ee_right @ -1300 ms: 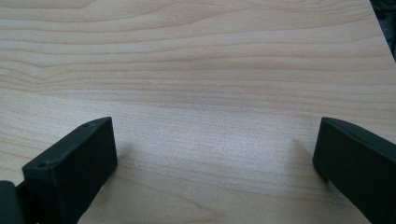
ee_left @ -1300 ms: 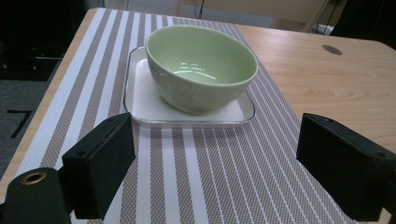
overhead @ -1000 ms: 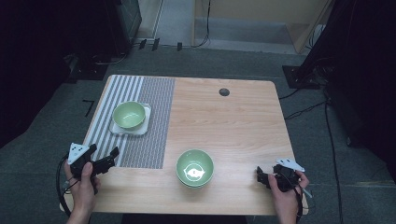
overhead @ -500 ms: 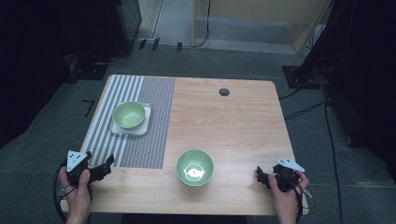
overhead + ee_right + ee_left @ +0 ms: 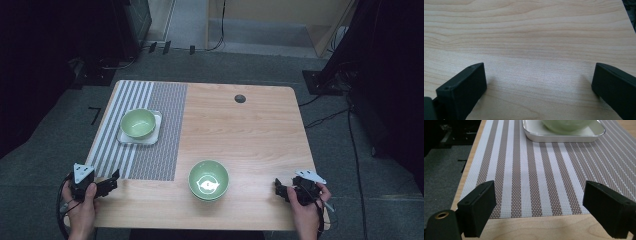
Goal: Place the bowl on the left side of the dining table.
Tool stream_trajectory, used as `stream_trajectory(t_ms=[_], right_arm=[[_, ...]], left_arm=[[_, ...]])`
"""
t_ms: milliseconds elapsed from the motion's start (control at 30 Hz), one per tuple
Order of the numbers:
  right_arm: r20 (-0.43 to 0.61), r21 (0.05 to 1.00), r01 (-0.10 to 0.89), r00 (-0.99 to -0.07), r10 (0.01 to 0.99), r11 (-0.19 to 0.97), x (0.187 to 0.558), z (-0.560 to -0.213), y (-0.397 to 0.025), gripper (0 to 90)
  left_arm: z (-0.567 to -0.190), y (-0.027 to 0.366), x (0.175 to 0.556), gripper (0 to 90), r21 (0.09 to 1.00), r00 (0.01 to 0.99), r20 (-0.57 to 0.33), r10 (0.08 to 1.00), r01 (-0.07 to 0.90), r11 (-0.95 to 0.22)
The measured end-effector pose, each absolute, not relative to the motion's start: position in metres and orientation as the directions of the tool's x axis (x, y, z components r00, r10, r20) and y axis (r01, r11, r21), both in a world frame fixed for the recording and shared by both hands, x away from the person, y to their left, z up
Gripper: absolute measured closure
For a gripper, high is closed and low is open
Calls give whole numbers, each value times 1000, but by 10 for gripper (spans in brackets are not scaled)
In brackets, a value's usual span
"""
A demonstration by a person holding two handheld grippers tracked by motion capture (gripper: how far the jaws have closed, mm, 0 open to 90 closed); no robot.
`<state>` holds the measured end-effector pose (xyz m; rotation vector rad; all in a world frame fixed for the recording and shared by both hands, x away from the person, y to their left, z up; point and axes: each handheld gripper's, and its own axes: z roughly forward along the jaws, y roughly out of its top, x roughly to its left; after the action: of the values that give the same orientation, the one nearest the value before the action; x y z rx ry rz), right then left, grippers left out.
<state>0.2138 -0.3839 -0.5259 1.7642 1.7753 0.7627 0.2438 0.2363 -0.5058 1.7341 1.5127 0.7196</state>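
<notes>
A green bowl (image 5: 208,180) stands on the wooden table (image 5: 250,130) near its front edge, about mid-width. A second green bowl (image 5: 138,122) sits in a white tray (image 5: 156,131) on the striped placemat (image 5: 165,125) at the left. My left gripper (image 5: 114,179) is held at the front left corner, open and holding nothing; its jaws frame the mat's near edge (image 5: 534,215), with the tray (image 5: 564,137) farther off. My right gripper (image 5: 278,188) rests at the front right, open over bare wood (image 5: 536,50), to the right of the near bowl.
A small dark round grommet (image 5: 240,98) sits near the table's far edge. Around the table the floor is dark grey, with cables (image 5: 325,117) at the right and dark equipment stands behind.
My left gripper has drawn back toward the front left corner, off the placemat. The right gripper and both bowls have stayed put.
</notes>
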Motion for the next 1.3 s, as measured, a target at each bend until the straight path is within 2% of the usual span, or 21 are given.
stream_trajectory(t_ms=[867,1300], right_arm=[[26,707,707,-17,1000,-6,214,-526,-384,0],[26,707,707,-17,1000,-6,214,-526,-384,0]], left_arm=[[-518,230,250,113,736,159,29,987,664,-129],[-518,231,251,112,733,161,7,987,671,-115]])
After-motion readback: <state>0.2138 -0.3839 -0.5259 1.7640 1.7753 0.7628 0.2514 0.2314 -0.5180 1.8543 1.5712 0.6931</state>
